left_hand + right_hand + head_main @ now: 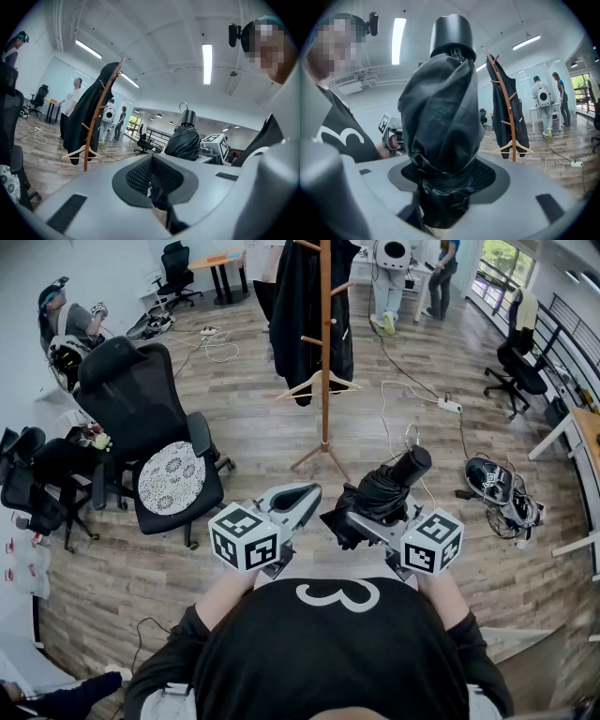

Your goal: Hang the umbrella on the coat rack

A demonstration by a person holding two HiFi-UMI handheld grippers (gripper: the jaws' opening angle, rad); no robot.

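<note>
Left gripper [305,493]: jaws pressed together, empty.
Coat rack [325,352]: well ahead of both grippers.
Right gripper [366,521]: clenched on the folded canopy.
Umbrella [380,493]: black, folded; long axis runs along the jaws, handle end pointing ahead beyond the tips.

This is an open-plan office. Left of the coat rack [325,381] stands a black swivel chair [131,399], with another chair [517,367] well to the rack's right and a desk [217,259] behind it. A power strip [449,406] with trailing cables lies right of the rack on the plank floor [253,427].
</note>
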